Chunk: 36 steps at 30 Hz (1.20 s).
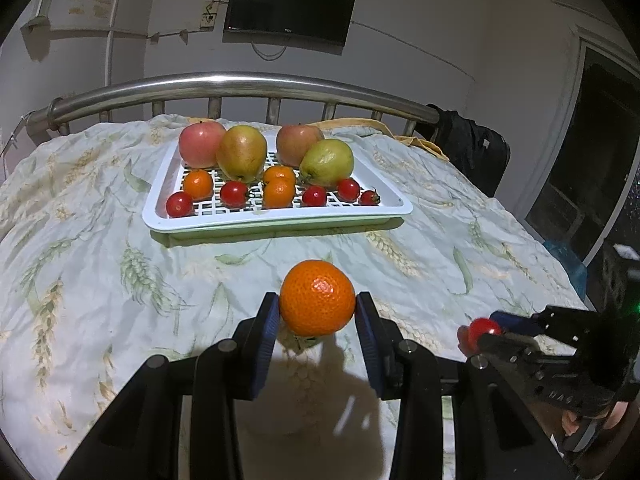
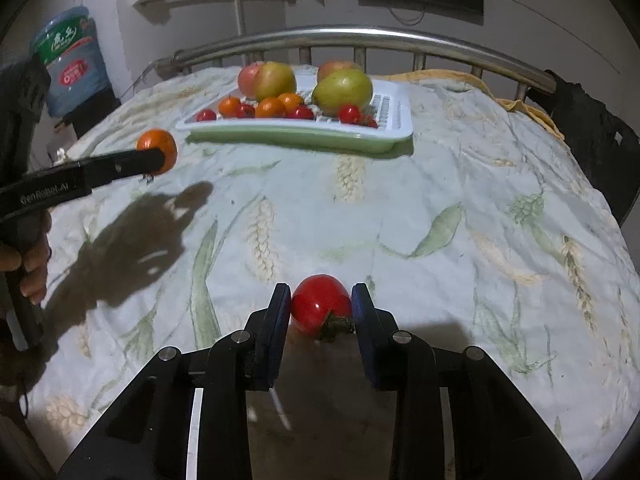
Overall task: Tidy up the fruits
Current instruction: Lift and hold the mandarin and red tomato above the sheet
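Left tool [image 1: 317, 312]: clamped on a mandarin [image 1: 317, 297], held above the bed.
Right tool [image 2: 321, 306]: clamped on a cherry tomato [image 2: 321, 303], near right.
Bedspread [image 1: 100, 248]: wheat-print.
Tray [image 1: 276, 220]: far centre, holding apples, pears, mandarins, tomatoes.

Left gripper [image 1: 316, 316] clamps an orange [image 1: 317, 298] — tray [image 1: 280, 216] beyond.

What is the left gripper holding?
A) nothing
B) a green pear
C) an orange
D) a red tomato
C: in the left wrist view, the left gripper has its fingers closed on the orange, above the bedsheet, while the tomato is in the right gripper.
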Each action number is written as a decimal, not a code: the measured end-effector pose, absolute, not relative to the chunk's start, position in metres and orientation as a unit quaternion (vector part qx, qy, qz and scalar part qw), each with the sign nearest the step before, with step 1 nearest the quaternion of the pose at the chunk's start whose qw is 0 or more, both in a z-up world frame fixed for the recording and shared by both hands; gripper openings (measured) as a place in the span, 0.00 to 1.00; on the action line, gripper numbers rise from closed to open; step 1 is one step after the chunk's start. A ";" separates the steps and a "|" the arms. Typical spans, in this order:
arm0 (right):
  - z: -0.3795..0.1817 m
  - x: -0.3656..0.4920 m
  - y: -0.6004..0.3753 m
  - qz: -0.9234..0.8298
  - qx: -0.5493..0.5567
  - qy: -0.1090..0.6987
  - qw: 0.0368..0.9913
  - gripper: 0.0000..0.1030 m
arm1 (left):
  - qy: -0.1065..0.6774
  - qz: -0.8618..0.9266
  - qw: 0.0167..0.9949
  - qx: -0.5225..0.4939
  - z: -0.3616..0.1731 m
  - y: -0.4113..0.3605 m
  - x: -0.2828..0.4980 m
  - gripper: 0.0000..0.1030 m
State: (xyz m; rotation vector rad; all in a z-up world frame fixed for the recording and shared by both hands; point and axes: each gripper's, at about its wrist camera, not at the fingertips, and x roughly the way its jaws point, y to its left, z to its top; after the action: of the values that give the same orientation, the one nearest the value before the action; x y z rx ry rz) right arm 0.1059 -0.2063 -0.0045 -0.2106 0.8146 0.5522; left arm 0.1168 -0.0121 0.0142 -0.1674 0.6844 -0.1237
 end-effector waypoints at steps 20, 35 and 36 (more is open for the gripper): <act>0.058 0.111 -0.185 0.287 -0.080 0.318 0.900 0.29 | 0.307 -0.067 0.946 -0.082 0.039 -0.011 0.117 0.40; 0.066 0.143 -0.170 0.299 -0.067 0.315 0.898 0.29 | 0.306 -0.056 0.946 -0.091 0.047 0.001 0.149 0.40; 0.066 0.146 -0.169 0.299 -0.066 0.315 0.899 0.29 | 0.306 -0.054 0.946 -0.092 0.048 0.003 0.152 0.40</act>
State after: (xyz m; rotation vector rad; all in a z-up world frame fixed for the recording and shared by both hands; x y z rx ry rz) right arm 0.1461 -0.1689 0.0664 -0.1362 0.6515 0.6188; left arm 0.1520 0.0026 0.0476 -0.1880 0.6239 -0.1104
